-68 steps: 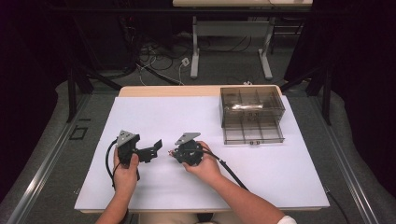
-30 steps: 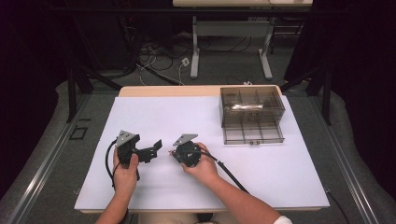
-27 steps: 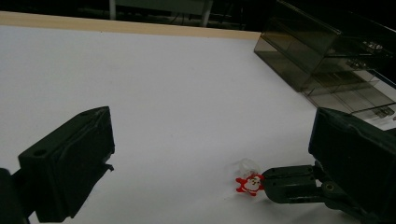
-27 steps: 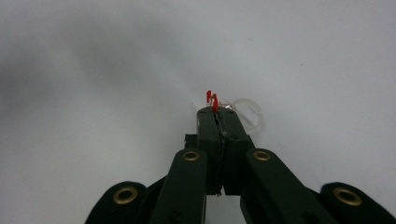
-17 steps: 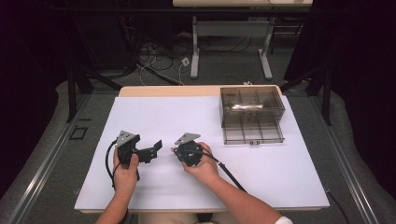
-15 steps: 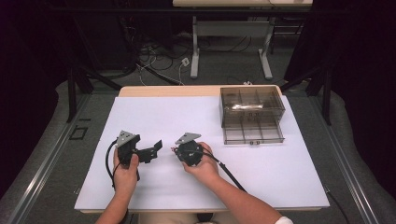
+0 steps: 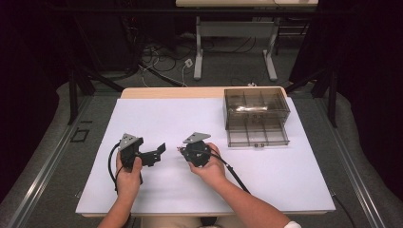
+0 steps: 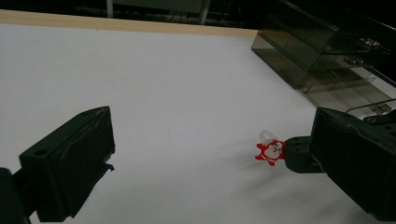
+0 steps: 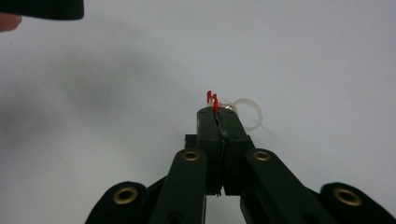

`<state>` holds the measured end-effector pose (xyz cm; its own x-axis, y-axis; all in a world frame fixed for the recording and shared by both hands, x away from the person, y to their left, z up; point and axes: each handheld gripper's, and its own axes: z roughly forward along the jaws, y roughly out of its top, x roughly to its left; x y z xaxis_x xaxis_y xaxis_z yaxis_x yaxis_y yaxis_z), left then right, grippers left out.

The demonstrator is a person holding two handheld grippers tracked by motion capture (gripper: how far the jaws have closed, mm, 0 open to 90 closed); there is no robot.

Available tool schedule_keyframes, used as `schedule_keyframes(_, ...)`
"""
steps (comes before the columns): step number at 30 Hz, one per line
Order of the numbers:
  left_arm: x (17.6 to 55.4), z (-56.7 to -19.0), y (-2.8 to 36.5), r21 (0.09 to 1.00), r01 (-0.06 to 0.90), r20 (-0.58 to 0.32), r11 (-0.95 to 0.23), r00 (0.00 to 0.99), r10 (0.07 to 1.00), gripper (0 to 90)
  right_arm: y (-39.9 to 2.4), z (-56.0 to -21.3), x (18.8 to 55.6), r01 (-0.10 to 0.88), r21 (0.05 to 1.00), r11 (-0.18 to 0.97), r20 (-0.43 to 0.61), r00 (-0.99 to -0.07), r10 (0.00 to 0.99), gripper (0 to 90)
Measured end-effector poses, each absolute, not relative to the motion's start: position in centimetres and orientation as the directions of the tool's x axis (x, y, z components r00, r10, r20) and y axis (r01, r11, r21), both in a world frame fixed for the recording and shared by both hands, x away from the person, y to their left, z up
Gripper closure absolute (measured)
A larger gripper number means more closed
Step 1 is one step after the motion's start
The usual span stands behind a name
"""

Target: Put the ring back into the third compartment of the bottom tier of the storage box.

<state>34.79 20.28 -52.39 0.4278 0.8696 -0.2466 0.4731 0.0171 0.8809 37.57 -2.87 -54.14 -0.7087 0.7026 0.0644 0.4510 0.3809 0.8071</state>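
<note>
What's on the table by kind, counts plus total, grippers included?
Grippers: 2, left gripper open, right gripper shut on the ring.
Santa rings: 1, red Santa ring with a clear band, in the right gripper.
Drawer boxes: 1, smoky clear drawer box, far right of the table.
Total: 4

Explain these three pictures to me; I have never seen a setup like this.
A person sits at a white table with a hand-held black two-jaw gripper in each hand. The high view looks down from above; the other two come from cameras riding on the grippers. The right gripper is shut on a small red Santa-figure ring with a clear plastic band. The left gripper stands open, holding nothing. At the table's far right sits a smoky transparent plastic drawer box, its lower drawer pulled out.
</note>
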Motion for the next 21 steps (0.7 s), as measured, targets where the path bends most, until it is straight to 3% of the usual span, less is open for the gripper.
schedule_keyframes(21, 34.6, -52.3, 20.2, 0.881, 0.472, -0.239, 0.005, 0.438, 0.866, 0.7, -5.5, -52.2, 37.9, 0.426, 0.852, 0.305, 0.068, -0.667, 0.742, 89.4)
